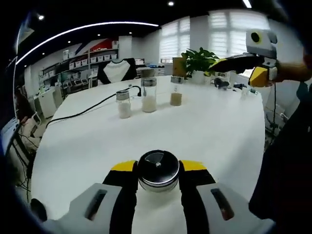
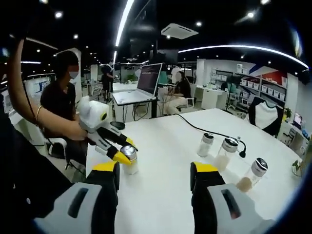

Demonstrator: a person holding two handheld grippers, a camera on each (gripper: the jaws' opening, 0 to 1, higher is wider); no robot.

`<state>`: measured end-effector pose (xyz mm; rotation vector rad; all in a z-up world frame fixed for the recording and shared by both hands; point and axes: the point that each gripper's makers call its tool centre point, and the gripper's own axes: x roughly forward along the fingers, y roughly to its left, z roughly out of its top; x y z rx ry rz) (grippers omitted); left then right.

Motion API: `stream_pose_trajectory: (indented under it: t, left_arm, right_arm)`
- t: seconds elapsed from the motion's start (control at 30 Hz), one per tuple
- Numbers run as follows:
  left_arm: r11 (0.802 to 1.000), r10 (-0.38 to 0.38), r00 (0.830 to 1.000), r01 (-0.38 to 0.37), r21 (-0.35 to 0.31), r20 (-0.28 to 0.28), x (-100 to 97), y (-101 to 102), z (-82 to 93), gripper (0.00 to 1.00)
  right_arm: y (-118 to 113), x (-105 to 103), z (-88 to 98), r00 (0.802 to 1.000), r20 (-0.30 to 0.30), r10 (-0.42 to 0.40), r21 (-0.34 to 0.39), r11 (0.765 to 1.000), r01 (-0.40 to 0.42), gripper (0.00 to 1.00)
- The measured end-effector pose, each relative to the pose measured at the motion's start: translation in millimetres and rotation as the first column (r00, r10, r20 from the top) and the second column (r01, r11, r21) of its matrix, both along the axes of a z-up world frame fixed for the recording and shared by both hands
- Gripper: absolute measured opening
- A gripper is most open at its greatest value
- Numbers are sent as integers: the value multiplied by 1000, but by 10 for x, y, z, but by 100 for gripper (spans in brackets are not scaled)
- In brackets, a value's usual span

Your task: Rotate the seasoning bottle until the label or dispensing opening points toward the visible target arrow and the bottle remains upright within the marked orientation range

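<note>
**Bottle clamped at the cap, ready to turn**

Bottle first: the seasoning bottle [image 1: 158,169] stands upright on the white table [image 1: 219,131] at the bottom centre of the left gripper view, its shiny metal cap facing the camera with a dark wedge-shaped dispensing opening on top. The left gripper [image 1: 158,178] is closed around it, yellow-tipped jaws pressing the cap from either side. In the right gripper view the same bottle sits left of centre [image 2: 129,159], with that gripper reaching in from the left of the frame. No target arrow is visible on the table in either view.

The right gripper [image 2: 153,178] is held wide, nothing between its jaws, above bare tabletop at the bottom of its view.

Three other shakers [image 1: 148,95] stand in a row in the upper middle of the left gripper view, well apart from the held bottle, with a black cable [image 1: 83,112] running past them.

Judged by looks, the bottle is small, rigid and light, glass-bodied under a smooth metal cap. That cap is likely slippery, so a firm, level squeeze matters; a hold this high could tip a narrow bottle if the twist is not kept vertical. Lower on the body would be steadier.
</note>
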<state>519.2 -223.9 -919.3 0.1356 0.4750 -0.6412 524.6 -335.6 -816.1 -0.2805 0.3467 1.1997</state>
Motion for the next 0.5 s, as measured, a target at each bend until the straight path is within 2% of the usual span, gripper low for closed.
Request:
stream_pose_trajectory:
  t: [0.03,0.17,0.23,0.3,0.5]
  left_arm:
    - [1000,-29,1000,29,1,5,-6,19,-13,34]
    - [990,-137,991,137,-14,5,-86,-112,-1,34]
    - [981,-176,984,174,-84,-16,-145,-159,8,34]
    - [971,-220,975,217,-105,-22,-213,-195,19,34]
    - [951,-307,952,307,-21,-4,-309,-304,59,34]
  right_arm:
    - [26,-1,-9,1000,-22,5,-2,1000,-6,58]
    - [104,0,-18,999,-17,30,-9,999,-31,57]
    - [164,-14,-35,999,-25,49,-16,999,-49,57]
    - [223,-41,-44,997,-29,69,-19,997,-69,57]
    - [389,-144,-123,990,-28,136,-56,989,-137,56]
